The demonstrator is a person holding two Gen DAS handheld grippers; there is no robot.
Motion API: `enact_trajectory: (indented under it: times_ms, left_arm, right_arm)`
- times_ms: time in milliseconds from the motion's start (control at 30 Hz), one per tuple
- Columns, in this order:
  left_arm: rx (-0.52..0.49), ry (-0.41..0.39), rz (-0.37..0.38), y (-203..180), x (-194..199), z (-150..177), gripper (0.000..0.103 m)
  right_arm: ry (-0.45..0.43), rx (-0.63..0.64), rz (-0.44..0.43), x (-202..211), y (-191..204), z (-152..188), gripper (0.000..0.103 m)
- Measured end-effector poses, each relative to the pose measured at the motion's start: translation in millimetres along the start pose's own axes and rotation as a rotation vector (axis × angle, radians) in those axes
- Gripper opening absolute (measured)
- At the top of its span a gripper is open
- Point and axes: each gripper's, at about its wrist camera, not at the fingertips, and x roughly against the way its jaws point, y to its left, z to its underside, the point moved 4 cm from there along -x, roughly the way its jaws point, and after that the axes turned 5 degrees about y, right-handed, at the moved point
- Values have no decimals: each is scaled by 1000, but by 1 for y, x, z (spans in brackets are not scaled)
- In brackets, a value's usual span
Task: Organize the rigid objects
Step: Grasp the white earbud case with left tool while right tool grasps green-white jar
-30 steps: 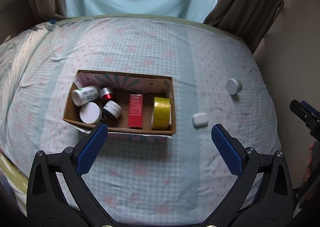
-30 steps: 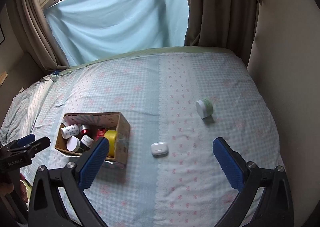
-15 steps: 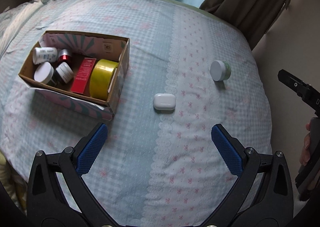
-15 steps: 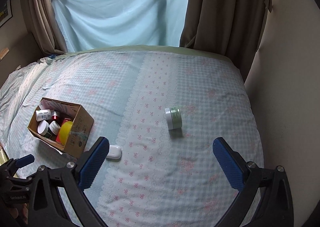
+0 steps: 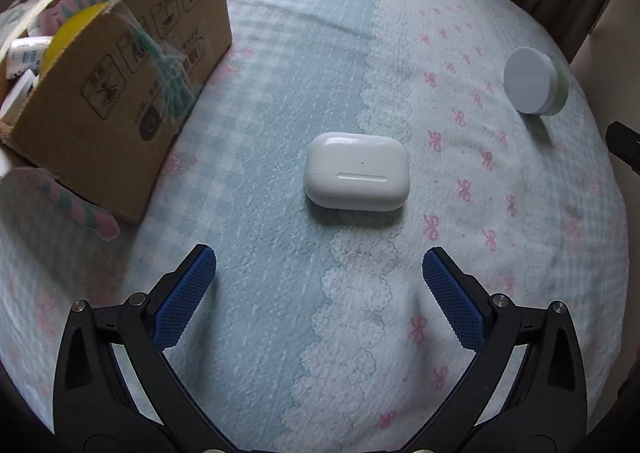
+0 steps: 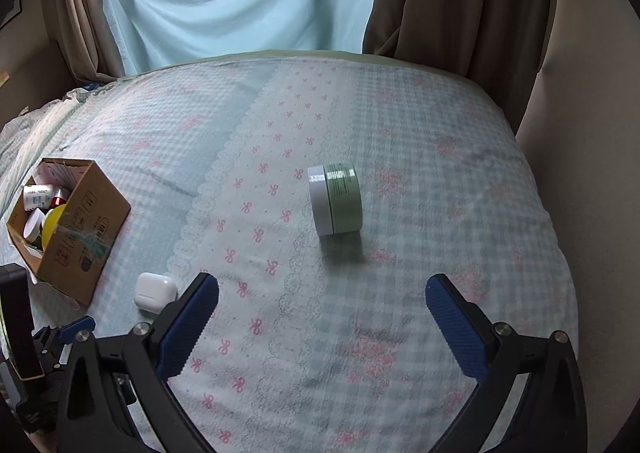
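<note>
Reaching for what remained loose, I had the open brown cardboard box of small containers at left on the bed. My left gripper, fingers spread and empty, faced the glossy white earbud case; closing around it seemed next. My right gripper, likewise spread, faced the green white-lidded jar lying on its side.

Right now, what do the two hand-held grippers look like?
Both match. The left hand-held gripper and the right hand-held gripper have black plastic arms that curve outward, silver rivets at the joints, and long blue finger pads with a fine knurled texture. No cables or sleeves are visible.
</note>
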Motion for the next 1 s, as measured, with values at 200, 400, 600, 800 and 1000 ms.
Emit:
enact_trajectory:
  times_ms: [200, 400, 600, 800, 1000]
  left_arm:
    - [-18, -76, -12, -8, -16, -13, 103]
    - [3, -105, -4, -12, -23, -29, 103]
    - [4, -141, -20, -18, -23, -35, 94]
    - [-8, -141, -5, -24, -23, -43, 77]
    - [5, -130, 18, -24, -21, -43, 58]
  right_arm:
    - [-5, 2, -7, -45, -6, 0, 103]
    - [-31, 19, 5, -79, -8, -28, 103]
    - [-30, 36, -13, -107, -11, -46, 92]
    - [-38, 69, -6, -117, -8, -54, 82]
    - [-30, 107, 2, -122, -3, -58, 53]
